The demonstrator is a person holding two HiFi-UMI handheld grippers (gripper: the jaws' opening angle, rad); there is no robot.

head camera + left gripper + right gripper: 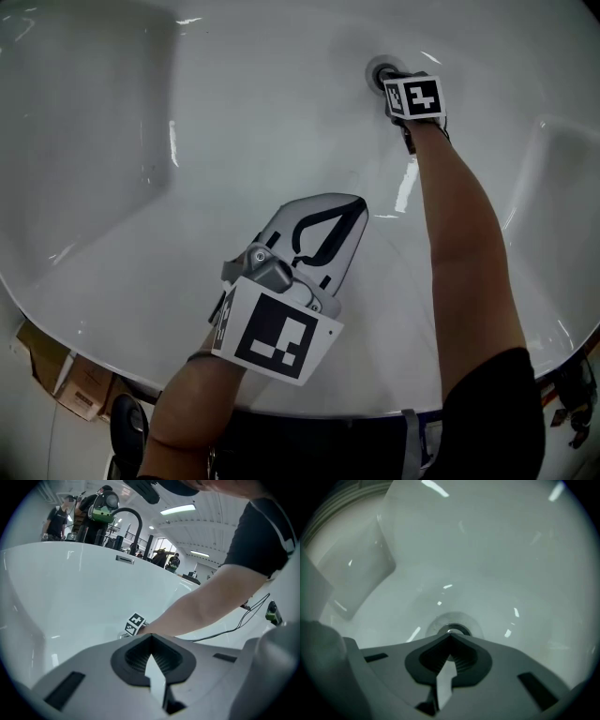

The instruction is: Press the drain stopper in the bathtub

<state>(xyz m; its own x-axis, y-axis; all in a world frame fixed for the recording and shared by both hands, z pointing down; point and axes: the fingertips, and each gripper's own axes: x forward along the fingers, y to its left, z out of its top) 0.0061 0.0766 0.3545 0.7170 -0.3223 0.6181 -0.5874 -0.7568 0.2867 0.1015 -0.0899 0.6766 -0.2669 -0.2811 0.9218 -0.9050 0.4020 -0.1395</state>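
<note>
The round chrome drain stopper (379,68) sits in the white bathtub's floor (234,141) at the far end. My right gripper (392,82) reaches down to it, its marker cube just behind. In the right gripper view the shut jaws of the right gripper (450,638) point at the drain stopper (451,626), their tip at its near rim; I cannot tell whether they touch. My left gripper (354,204) hangs shut and empty over the middle of the tub. In the left gripper view the left gripper (150,638) faces the right gripper's marker cube (136,623) and forearm.
The tub's curved walls (562,187) rise on all sides. Cardboard boxes (80,384) lie on the floor outside the near left rim. Beyond the far rim stand a black arched faucet (133,515) and several people (58,520). A thin cable (243,620) trails along the right.
</note>
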